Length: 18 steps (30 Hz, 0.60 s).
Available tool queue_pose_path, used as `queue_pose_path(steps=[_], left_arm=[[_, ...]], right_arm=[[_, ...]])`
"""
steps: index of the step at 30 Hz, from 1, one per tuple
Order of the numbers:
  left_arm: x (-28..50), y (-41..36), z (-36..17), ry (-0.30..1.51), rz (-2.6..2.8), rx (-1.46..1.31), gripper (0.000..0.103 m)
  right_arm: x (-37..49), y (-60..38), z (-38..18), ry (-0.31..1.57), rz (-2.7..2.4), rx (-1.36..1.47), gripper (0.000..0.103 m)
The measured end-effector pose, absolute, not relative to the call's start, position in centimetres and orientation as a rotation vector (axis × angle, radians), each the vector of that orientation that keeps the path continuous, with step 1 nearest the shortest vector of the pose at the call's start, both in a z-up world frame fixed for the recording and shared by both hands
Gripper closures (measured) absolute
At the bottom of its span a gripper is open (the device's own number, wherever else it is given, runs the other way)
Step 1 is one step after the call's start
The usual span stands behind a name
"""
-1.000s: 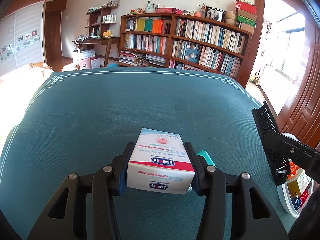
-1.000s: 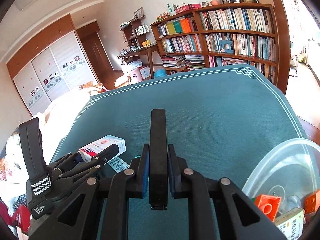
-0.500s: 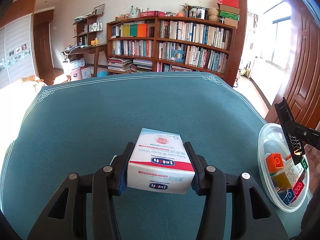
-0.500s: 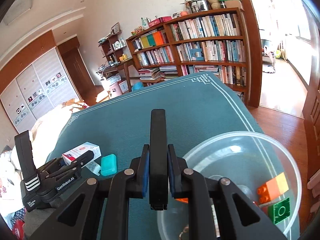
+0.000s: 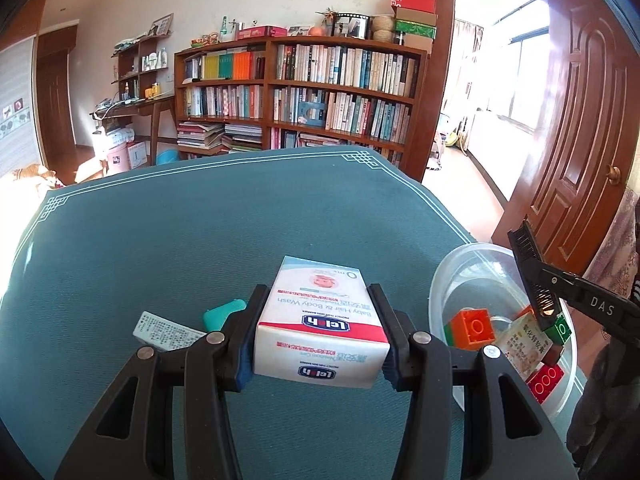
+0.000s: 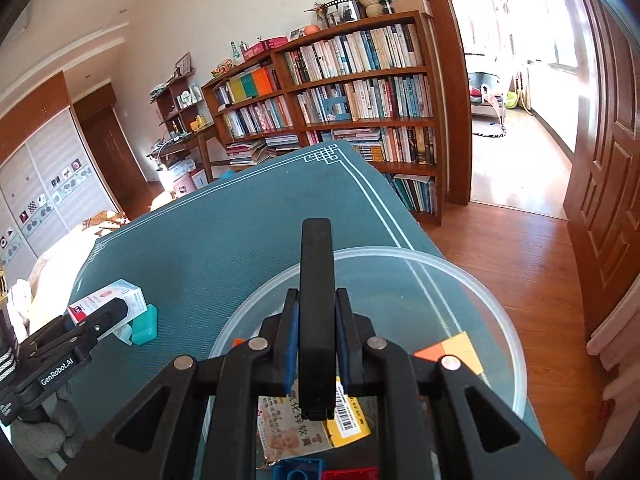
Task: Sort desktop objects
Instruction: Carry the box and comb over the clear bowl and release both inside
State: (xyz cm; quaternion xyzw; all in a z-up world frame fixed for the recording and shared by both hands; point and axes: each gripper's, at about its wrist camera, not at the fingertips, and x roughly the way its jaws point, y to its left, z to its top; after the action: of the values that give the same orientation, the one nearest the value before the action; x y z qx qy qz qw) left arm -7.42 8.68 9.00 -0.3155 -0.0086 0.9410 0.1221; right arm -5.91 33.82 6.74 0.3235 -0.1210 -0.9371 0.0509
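Left gripper (image 5: 320,336): clamped on a white baby-wash box (image 5: 320,328), held above the teal tablecloth (image 5: 200,232). Right gripper (image 6: 316,340): pinched tight on a black comb (image 6: 316,292), poised over the clear plastic bowl (image 6: 496,316). Inside the bowl: orange brick (image 5: 472,328), green brick (image 5: 560,330), red brick (image 5: 546,378), small yellow packet (image 6: 348,420). Beside the left fingers, on the cloth: teal case (image 5: 222,312), flat printed packet (image 5: 168,332).

The plastic bowl (image 6: 500,304) is cut off by the bottom edge.
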Motion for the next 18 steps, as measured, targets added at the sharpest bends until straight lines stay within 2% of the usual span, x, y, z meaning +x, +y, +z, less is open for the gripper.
queue_pose_path(steps=[12,18], left_arm=[[-7.9,15.2,9.5,0.002,2.624,-0.892,0.051],[-8.5,18.3,9.6,-0.006,2.545,-0.884,0.051]], right_arm=[[-6.0,36.2,5.6,-0.397,-2.847,1.014,0.084],[-5.1,37.2,5.7,-0.409,-2.949,0.929,0.084]])
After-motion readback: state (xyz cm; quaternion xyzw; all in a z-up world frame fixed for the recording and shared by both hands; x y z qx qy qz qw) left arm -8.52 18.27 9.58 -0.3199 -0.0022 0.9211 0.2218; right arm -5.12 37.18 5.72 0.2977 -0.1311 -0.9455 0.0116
